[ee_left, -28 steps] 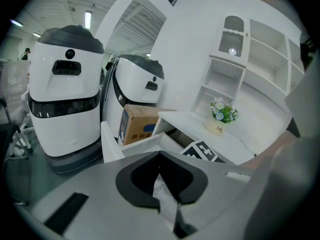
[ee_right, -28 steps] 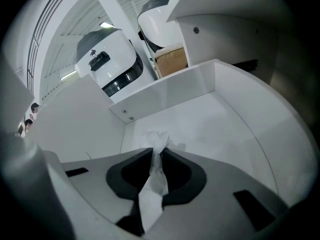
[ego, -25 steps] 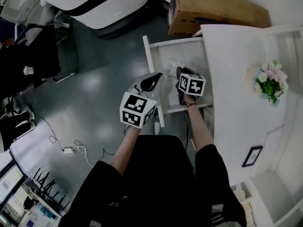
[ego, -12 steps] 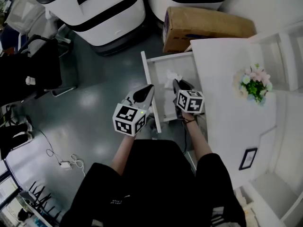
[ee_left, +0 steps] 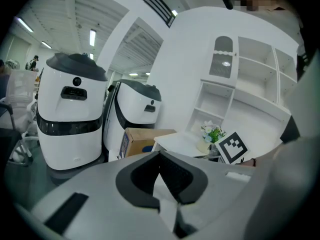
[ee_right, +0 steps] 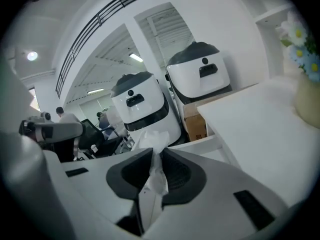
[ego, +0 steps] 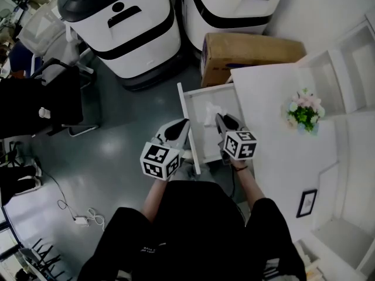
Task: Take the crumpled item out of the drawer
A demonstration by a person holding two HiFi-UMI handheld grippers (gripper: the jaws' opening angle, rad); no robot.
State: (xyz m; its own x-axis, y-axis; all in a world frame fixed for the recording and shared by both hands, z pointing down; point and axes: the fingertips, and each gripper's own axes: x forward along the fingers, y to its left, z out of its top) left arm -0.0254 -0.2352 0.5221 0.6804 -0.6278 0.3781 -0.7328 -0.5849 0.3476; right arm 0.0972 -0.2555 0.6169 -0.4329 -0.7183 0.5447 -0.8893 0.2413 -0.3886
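- the crumpled item (ego: 211,112), a white wad of tissue-like paper, sat just above the middle of the head view, over the open drawer (ego: 183,98).
- in the right gripper view the same wad (ee_right: 154,149) stuck up from between the jaws, and a strip of it trailed down between the pads.
- the right gripper (ego: 219,117) was clamped on the crumpled item, with its marker cube just below it in the frame.
- the left gripper (ego: 186,122) lay at the drawer's left wall, left of the right gripper. in its own view the left gripper (ee_left: 160,154) had its jaws meeting at the tips.
- the drawer stood pulled out from the white table (ego: 275,116), which filled the right half of the head view.
- a small pot of flowers (ego: 304,111) stood on the table at centre right.
- a cardboard box (ego: 246,51) sat on the floor (ego: 117,127) just above the drawer in the frame.
- two white machines (ego: 123,28) with dark bands stood at the top of the frame.
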